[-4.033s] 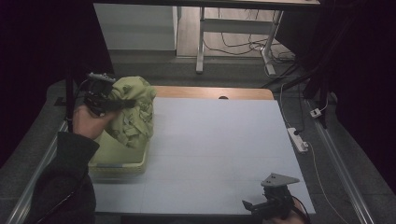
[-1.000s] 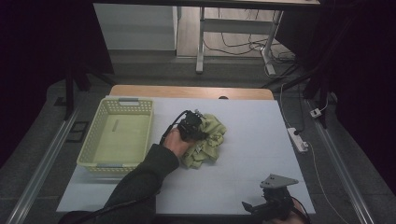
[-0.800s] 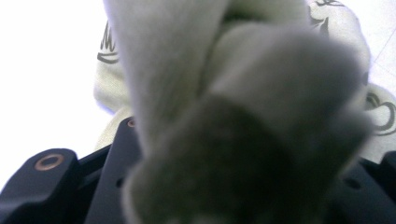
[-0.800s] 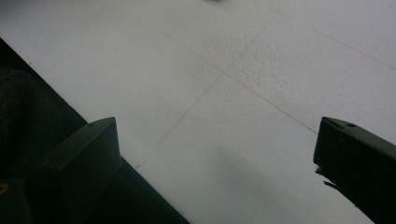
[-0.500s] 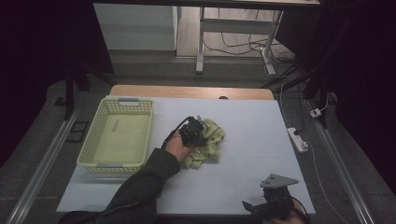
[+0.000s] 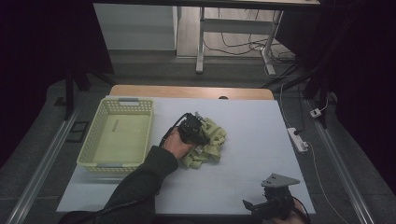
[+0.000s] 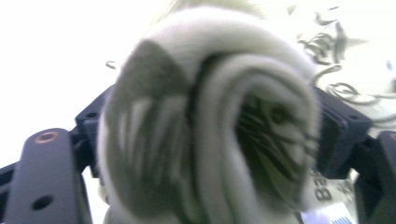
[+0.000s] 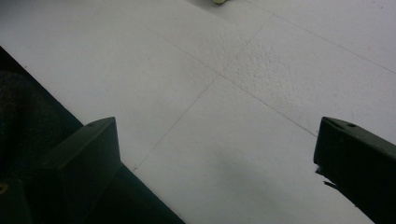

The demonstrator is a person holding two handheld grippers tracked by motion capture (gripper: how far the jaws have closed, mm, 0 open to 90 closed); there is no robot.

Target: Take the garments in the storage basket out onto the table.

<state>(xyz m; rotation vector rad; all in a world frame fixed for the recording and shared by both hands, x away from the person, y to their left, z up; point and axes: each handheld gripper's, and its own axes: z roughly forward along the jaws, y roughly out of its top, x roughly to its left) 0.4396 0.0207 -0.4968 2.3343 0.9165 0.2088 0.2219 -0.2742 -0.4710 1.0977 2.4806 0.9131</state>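
Observation:
A crumpled pale green cloth (image 6: 210, 142) lies in the middle of the white table top. My left gripper (image 6: 196, 132) rests on its left side and is shut on a fold of it. In the left gripper view a thick roll of the cloth (image 7: 215, 116) is clamped between the two black jaws. My right gripper (image 6: 261, 207) sits at the table's front edge on the right, open, with nothing between its jaws. The right gripper view looks across the bare white sheet (image 8: 233, 93) between the spread jaws.
A pale yellow plastic basket (image 6: 95, 154) stands at the table's left side with nothing in it. A white power strip (image 6: 297, 139) lies off the table's right edge. A wooden strip (image 6: 191, 92) runs along the table's far edge.
Four seconds ago the left gripper held the cloth above the basket. It has carried it right and down onto the table's middle. The right gripper has stayed still.

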